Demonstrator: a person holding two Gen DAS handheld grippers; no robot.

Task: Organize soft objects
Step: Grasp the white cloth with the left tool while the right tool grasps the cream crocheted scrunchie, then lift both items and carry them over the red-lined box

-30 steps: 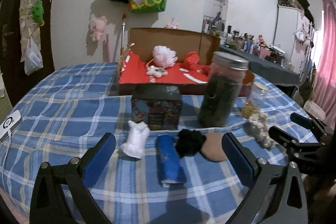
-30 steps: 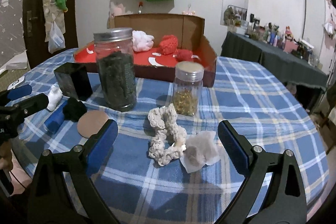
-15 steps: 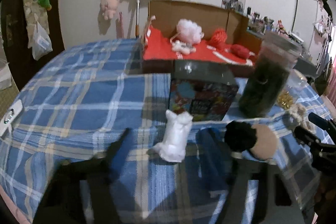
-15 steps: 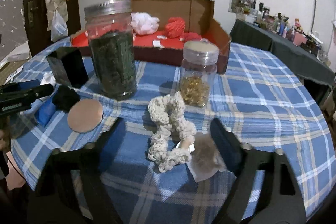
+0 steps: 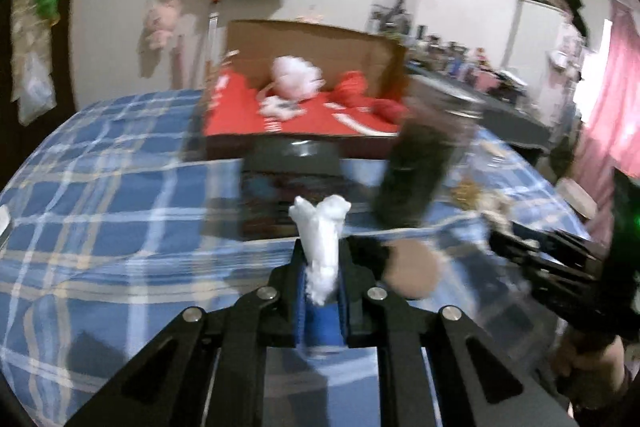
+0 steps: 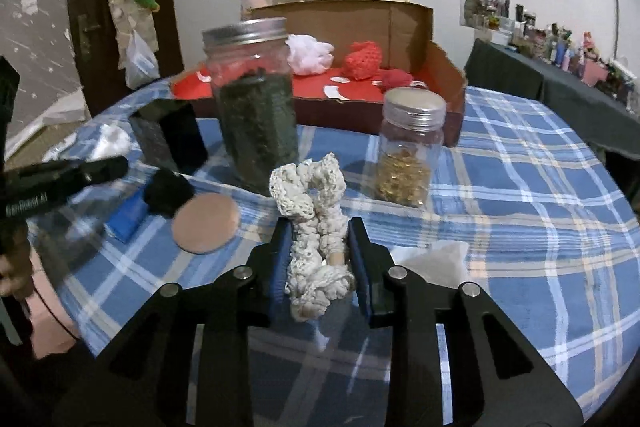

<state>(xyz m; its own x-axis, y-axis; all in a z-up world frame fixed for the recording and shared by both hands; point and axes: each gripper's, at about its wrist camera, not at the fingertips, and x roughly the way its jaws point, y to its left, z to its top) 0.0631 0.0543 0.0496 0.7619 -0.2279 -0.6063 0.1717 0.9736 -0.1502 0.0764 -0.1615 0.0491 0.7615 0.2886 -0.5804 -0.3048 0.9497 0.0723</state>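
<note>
My left gripper is shut on a small white soft toy and holds it just above the blue plaid cloth. My right gripper is shut on a cream crocheted piece, which sticks up between the blue pads. A cardboard box with a red lining stands at the back and holds a white puff and red knitted items. The box also shows in the left wrist view. A black pom-pom lies left of the right gripper.
A tall jar of dark material and a small jar of gold bits stand ahead of the right gripper. A dark box, a blue roll, a tan disc and a crumpled tissue lie nearby.
Both grippers were open a second ago. The left one moved forward and shut on the white toy. The right one moved forward and shut on the cream crocheted piece.
</note>
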